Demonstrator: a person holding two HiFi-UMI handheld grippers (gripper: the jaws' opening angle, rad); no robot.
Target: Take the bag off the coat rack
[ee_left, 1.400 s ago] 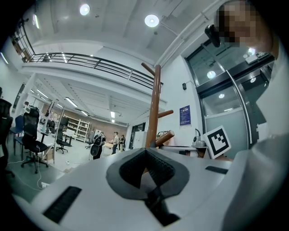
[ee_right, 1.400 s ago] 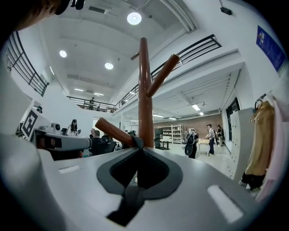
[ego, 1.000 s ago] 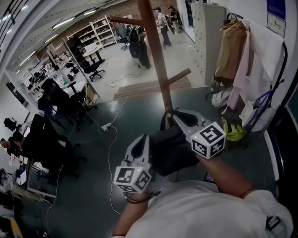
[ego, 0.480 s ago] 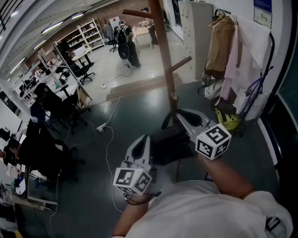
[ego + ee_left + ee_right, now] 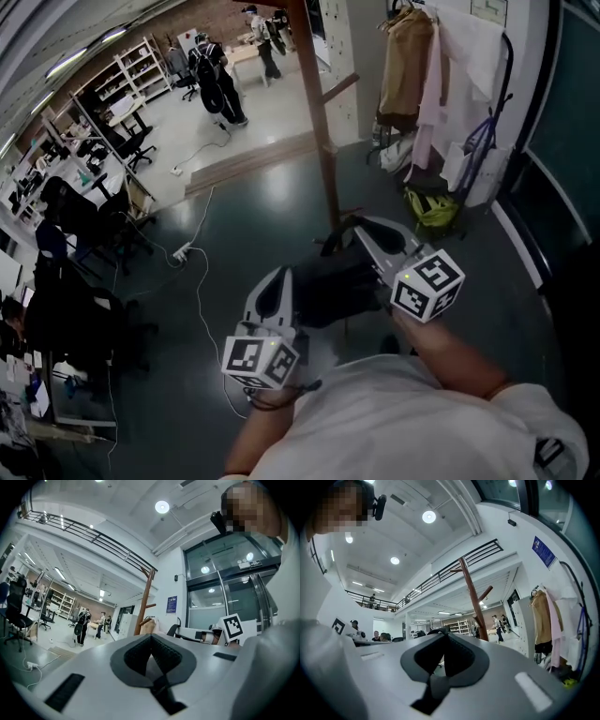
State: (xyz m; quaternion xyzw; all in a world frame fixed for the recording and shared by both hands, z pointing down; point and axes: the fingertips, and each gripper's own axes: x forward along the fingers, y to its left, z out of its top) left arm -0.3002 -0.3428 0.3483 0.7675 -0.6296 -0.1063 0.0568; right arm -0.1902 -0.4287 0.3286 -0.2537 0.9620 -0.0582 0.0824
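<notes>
Our right tool (image 5: 361, 234) pinches the black bag (image 5: 328, 286) by its strap; our left tool (image 5: 280, 277) sits shut. The bag hides the coat rack (image 5: 316, 131) at its foot.

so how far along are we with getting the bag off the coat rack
Done, it seems: the bag hangs on no peg of the coat rack. In hand: the right gripper is shut on its strap; the left gripper is shut beside it. Left: carrying it clear.

Right gripper (image 5: 446, 633) tight on black strap (image 5: 431, 631); coat rack (image 5: 472, 597) beyond.
</notes>
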